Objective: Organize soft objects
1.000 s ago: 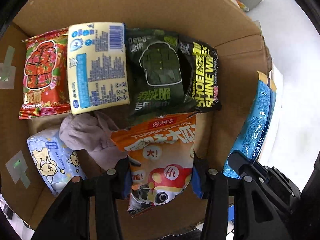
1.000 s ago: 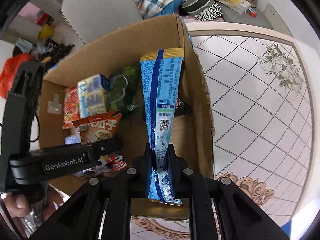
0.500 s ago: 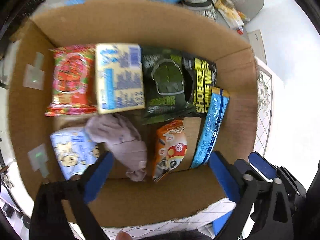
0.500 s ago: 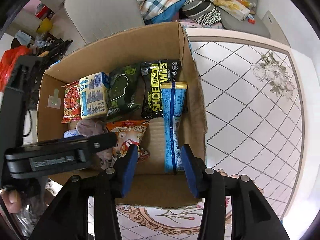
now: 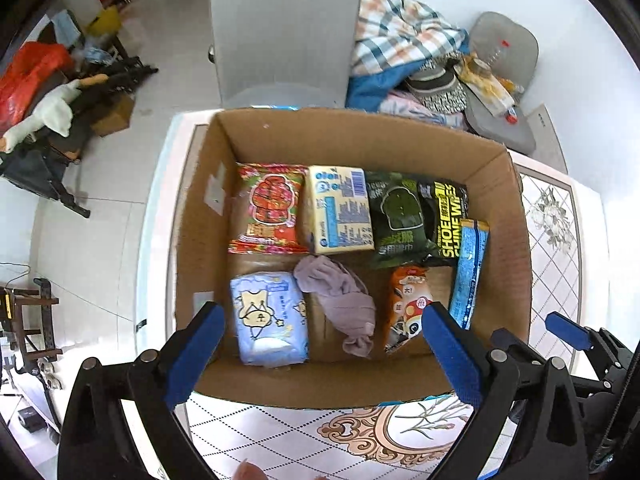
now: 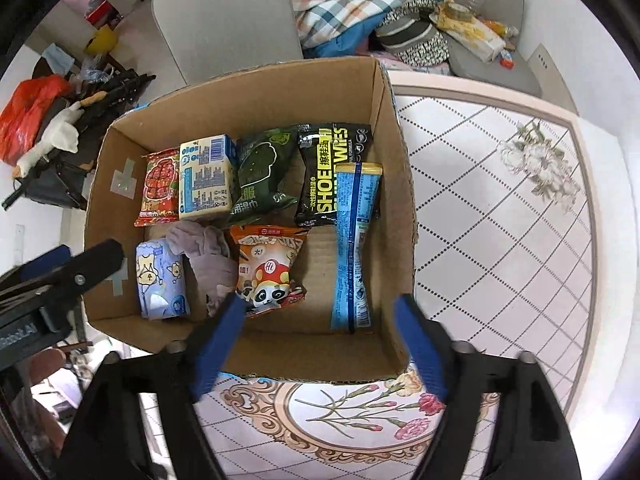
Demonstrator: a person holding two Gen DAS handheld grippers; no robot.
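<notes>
An open cardboard box (image 5: 360, 136) (image 6: 248, 92) holds several soft packs. An orange panda snack pack (image 5: 408, 308) (image 6: 268, 268) lies beside a long blue pack (image 5: 468, 272) (image 6: 354, 248) by the right wall. A grey-purple sock (image 5: 340, 300) (image 6: 208, 256) and a light blue tissue pack (image 5: 268, 316) (image 6: 160, 276) lie to the left. Red, yellow, dark green and black shoe-wipes (image 6: 332, 172) packs line the far wall. My left gripper (image 5: 324, 320) hangs open above the box, holding nothing. My right gripper (image 6: 320, 304) is above the near wall, its jaws opening, nothing between them.
The box stands on a table with a floral, diamond-patterned cloth (image 6: 500, 208) (image 5: 320, 432). A grey chair (image 5: 280, 32) and a heap of checked clothes (image 5: 400, 40) are behind the box. Cluttered floor lies left of the table edge. A fingertip (image 5: 248, 470) shows at the bottom.
The left gripper let go of the orange snack pack and the right let go of the long blue pack; both packs now lie in the box. Both grippers opened and rose.
</notes>
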